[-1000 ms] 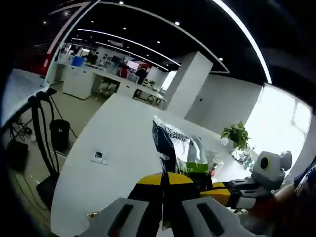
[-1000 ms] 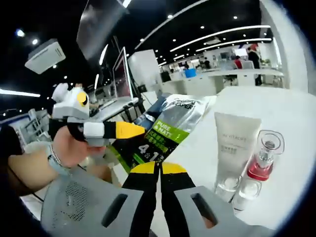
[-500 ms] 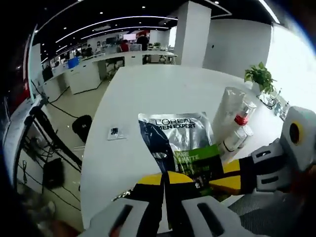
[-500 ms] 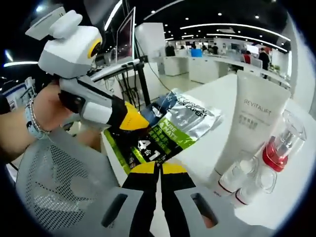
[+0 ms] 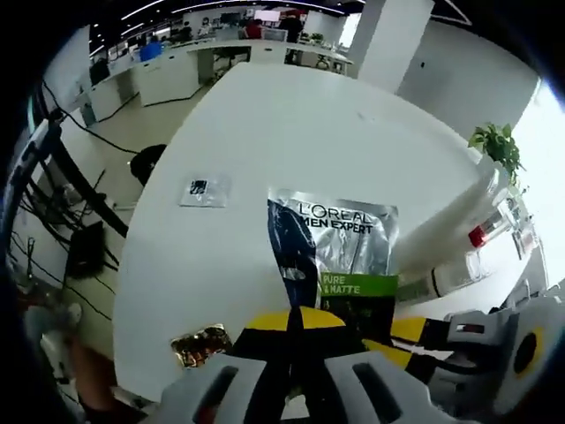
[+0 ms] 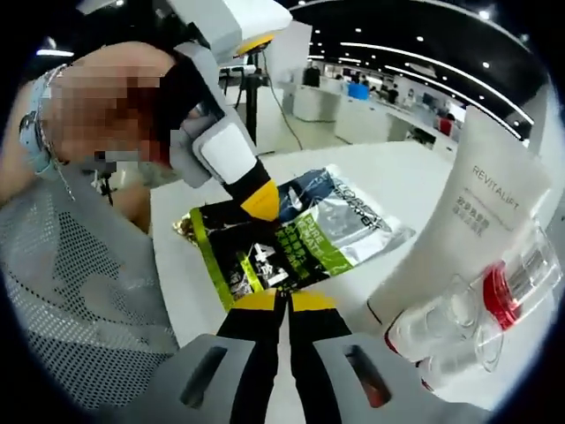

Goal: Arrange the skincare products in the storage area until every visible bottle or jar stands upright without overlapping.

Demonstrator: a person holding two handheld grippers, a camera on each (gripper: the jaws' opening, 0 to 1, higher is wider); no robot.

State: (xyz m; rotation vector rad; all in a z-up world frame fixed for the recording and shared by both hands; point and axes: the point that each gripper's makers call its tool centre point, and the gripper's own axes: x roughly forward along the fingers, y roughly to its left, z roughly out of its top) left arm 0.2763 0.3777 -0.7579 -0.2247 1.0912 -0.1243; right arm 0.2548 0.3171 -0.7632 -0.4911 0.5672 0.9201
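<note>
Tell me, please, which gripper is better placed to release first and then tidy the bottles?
Probably the right gripper. Both grippers pinch the sachet, but the white tube and the red-collared bottle stand just beside the right one. The left gripper has them further off.

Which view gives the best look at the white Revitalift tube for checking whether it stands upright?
The right gripper view: the white Revitalift tube is large, its label readable, standing cap-down on the white table. In the left gripper view the tube is a foreshortened white shape near the edge, label unreadable.
</note>
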